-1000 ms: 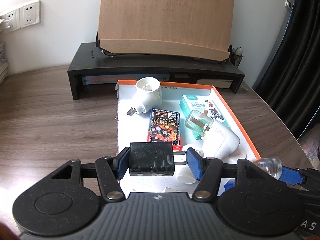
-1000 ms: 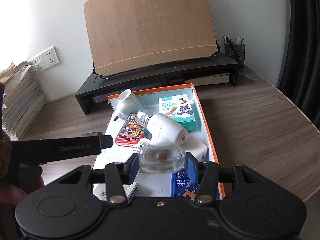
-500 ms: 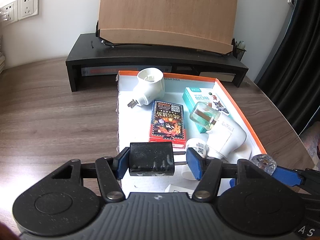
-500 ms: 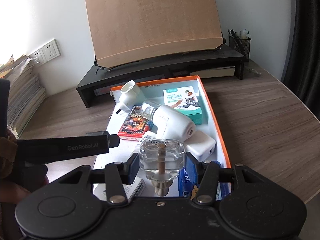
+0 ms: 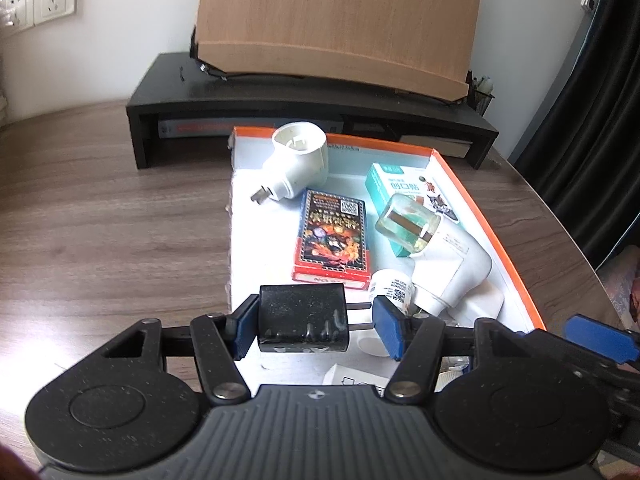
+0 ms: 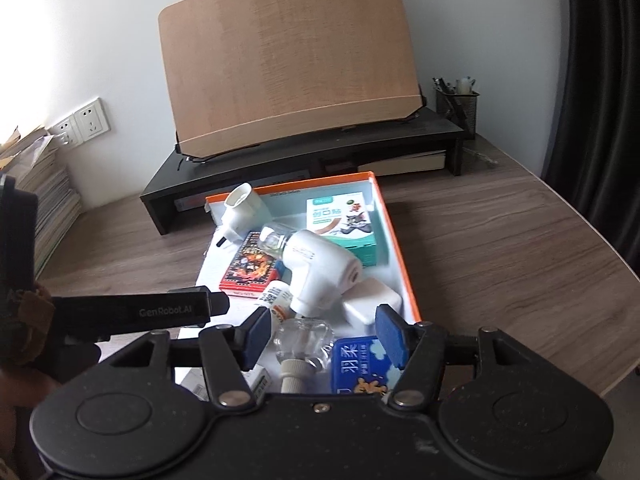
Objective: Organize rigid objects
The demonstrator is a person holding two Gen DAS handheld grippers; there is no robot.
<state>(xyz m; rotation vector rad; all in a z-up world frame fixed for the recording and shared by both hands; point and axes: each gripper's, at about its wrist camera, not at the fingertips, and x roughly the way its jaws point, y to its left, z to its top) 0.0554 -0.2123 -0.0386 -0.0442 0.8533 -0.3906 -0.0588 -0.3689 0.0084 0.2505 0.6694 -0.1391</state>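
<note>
An orange-rimmed white box (image 5: 476,216) (image 6: 396,224) on the wooden desk holds several items. My left gripper (image 5: 316,322) is shut on a black plug adapter (image 5: 302,322), its prongs against the right finger, above the box's near left corner. My right gripper (image 6: 326,338) is open over the box's near end. A clear glass bottle (image 6: 306,340) with a white cap lies in the box between and below its fingers, released. In the box are a white plug heater (image 5: 298,164), a card pack (image 5: 332,240), a teal carton (image 5: 408,200) and a white heater with bottle (image 6: 320,268).
A black monitor stand (image 5: 304,108) with a tilted wooden board (image 5: 340,20) stands behind the box. A mesh pen cup (image 6: 458,108) sits at the stand's right end. Stacked papers (image 6: 44,196) lie at far left. A blue pack (image 6: 362,364) and white charger (image 6: 370,300) lie in the box.
My right gripper has opened and let the clear bottle drop into the near end of the box. My left gripper still holds the black adapter and has shifted slightly forward.
</note>
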